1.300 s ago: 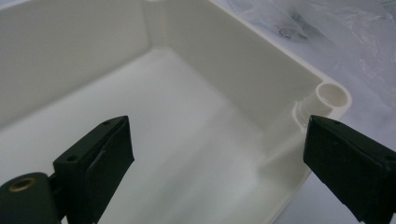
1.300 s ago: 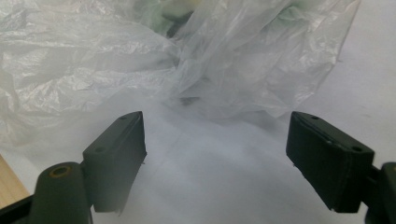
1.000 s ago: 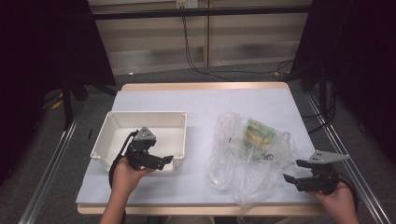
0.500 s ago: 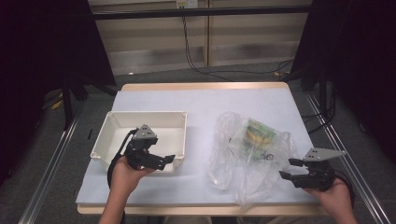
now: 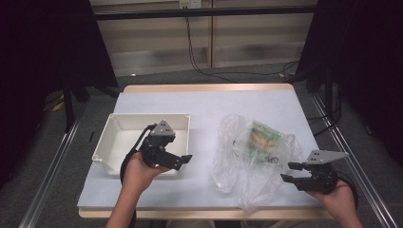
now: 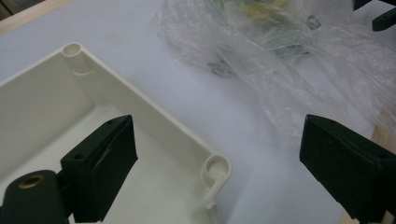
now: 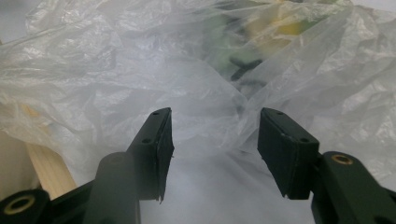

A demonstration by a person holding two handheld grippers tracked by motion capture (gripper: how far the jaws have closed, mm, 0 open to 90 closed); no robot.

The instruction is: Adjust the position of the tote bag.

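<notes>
Dim, soft overhead light (dark surroundings), slight blur

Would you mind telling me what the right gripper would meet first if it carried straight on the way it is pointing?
Most likely the clear plastic bag: the right gripper points straight into its crumpled film, jaws apart and having just been closing, film between them.

Blk grippers [image 5: 183, 159], grey tri plates, blk cables, square jaws.
</notes>
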